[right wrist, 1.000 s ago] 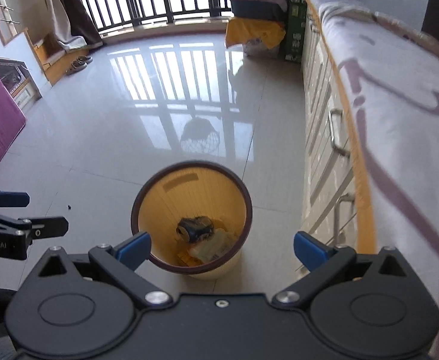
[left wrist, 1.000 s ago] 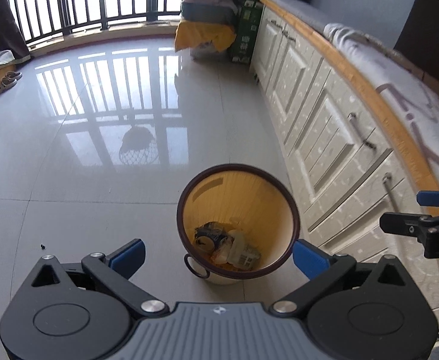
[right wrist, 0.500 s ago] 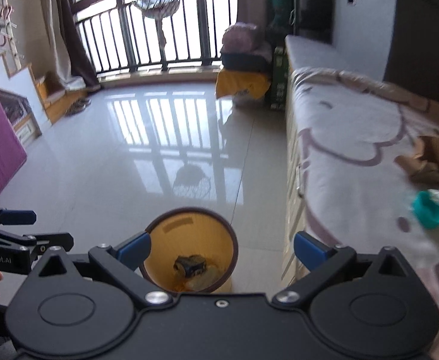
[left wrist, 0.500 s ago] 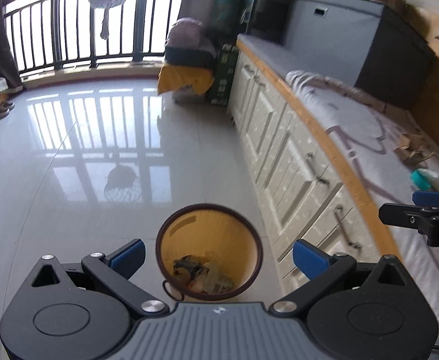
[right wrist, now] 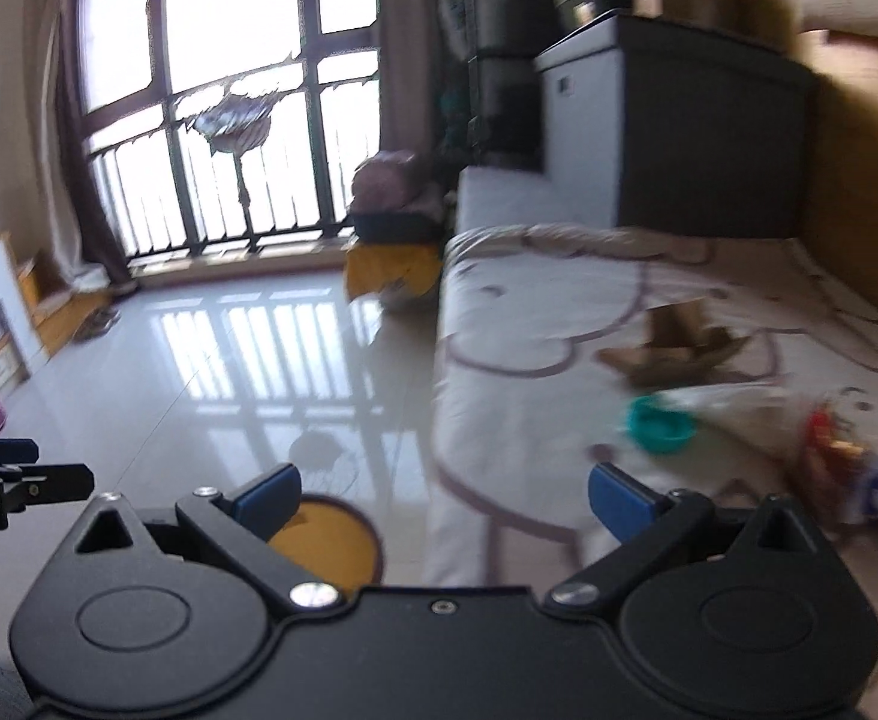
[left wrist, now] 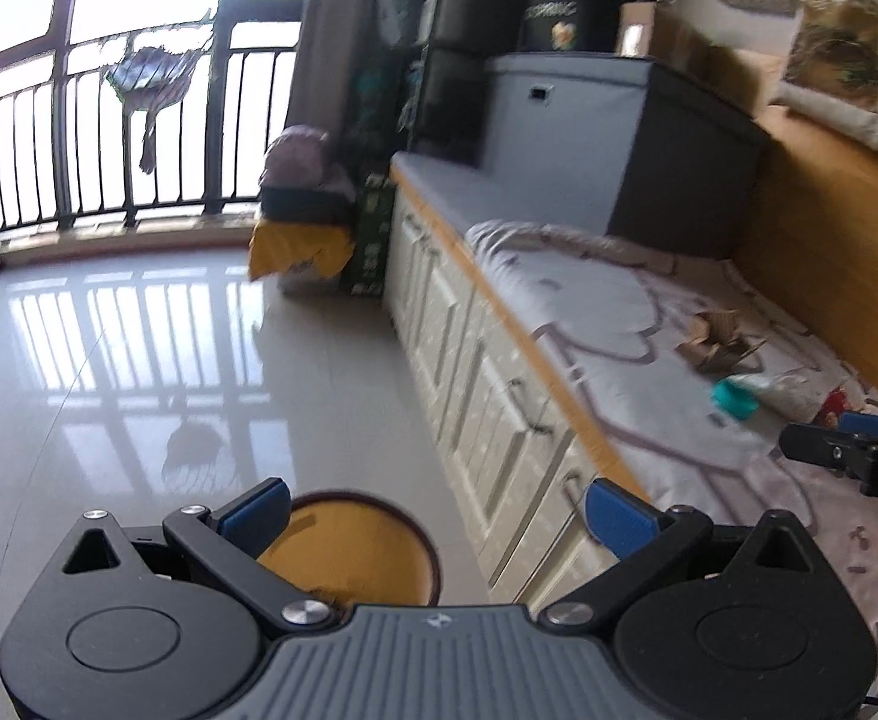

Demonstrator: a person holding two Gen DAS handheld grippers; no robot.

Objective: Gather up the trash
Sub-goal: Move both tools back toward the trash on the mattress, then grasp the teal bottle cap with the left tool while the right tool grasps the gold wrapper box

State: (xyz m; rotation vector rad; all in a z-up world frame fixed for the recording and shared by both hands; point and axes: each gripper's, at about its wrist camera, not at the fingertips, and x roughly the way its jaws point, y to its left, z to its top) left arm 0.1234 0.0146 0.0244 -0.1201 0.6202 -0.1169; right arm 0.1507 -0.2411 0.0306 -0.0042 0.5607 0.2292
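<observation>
The left gripper (left wrist: 436, 507) is hovering with its jaws spread wide and nothing between the blue fingertips (left wrist: 257, 506), touching nothing. Just below and ahead of it, the yellow trash bin (left wrist: 373, 546) is standing on the glossy tiled floor (left wrist: 139, 360), close beside the cream drawer fronts (left wrist: 487, 396) of a long bench. The floor is lying broad and bare toward the balcony railing (left wrist: 109, 138). To the right, the right gripper (right wrist: 445, 495) is likewise gaping, released and empty, pointing over the front edge of the bench's patterned blanket (right wrist: 529, 324). On the blanket, well in from that edge, a teal cap (right wrist: 659, 431) is sitting by crumpled clear plastic, with torn cardboard scraps (right wrist: 673, 342) behind it and a red, blurred wrapper (right wrist: 829, 438) nearer the right end.
</observation>
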